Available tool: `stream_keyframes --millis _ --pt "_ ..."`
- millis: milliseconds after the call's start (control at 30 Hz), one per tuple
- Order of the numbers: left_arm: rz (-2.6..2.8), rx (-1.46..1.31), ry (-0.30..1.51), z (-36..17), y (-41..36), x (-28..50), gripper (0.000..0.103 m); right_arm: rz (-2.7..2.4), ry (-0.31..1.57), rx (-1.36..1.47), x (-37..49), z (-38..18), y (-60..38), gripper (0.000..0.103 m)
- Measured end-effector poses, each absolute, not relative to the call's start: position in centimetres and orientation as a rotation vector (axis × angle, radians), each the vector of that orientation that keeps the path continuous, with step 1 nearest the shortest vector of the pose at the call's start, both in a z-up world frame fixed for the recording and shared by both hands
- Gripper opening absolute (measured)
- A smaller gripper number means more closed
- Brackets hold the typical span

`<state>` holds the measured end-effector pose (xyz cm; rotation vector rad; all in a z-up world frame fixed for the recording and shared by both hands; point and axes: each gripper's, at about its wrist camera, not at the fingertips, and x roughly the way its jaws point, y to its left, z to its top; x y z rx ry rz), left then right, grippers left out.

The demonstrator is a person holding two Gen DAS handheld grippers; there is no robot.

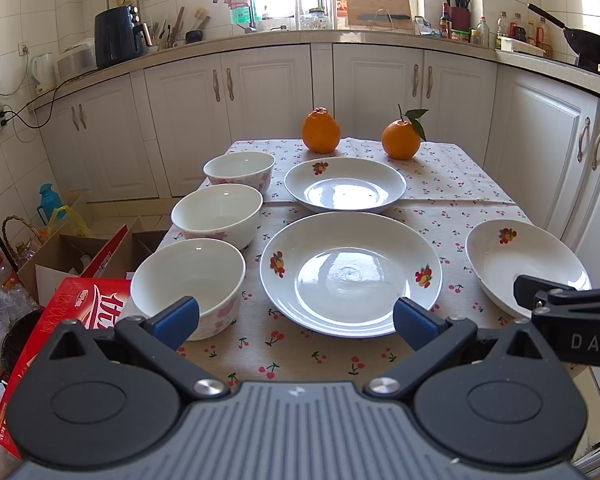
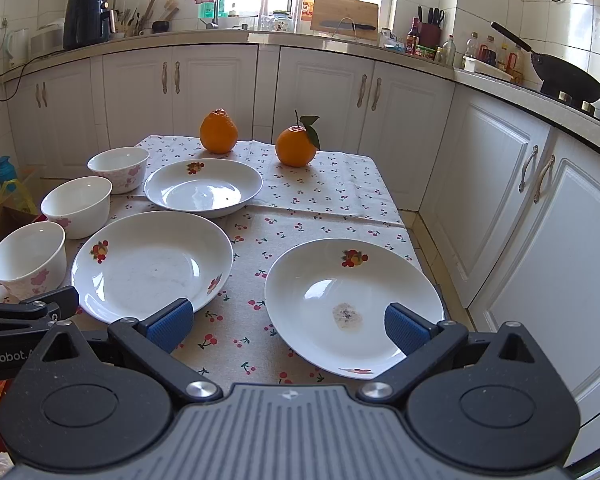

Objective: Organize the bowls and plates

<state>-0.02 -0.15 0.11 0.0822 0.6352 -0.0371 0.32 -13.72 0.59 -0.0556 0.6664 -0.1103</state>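
Note:
Three white bowls with pink flowers stand in a row along the table's left side: near bowl (image 1: 188,280) (image 2: 30,264), middle bowl (image 1: 217,214) (image 2: 78,205), far bowl (image 1: 239,170) (image 2: 119,168). Three white fruit-print plates lie beside them: a middle plate (image 1: 350,274) (image 2: 152,264), a far plate (image 1: 345,184) (image 2: 203,187) and a right plate (image 1: 526,264) (image 2: 354,304) with a small stain. My left gripper (image 1: 296,322) hovers open over the near table edge, in front of the near bowl and middle plate. My right gripper (image 2: 288,326) is open above the right plate's near rim. Neither holds anything.
Two oranges (image 1: 321,130) (image 1: 401,139) sit at the far end of the cherry-print tablecloth (image 1: 452,184). White kitchen cabinets (image 2: 500,184) run behind and along the right. A red carton (image 1: 80,312) and cardboard boxes (image 1: 72,256) stand on the floor left of the table.

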Motion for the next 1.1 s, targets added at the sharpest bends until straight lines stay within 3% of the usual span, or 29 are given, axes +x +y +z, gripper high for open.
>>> stream_keyframes --millis 1100 --pt "-0.038 0.076 0.632 0.21 -0.13 -0.14 0.102 -0.109 0.647 -0.058 -0.04 0.65 -13.77 0.103"
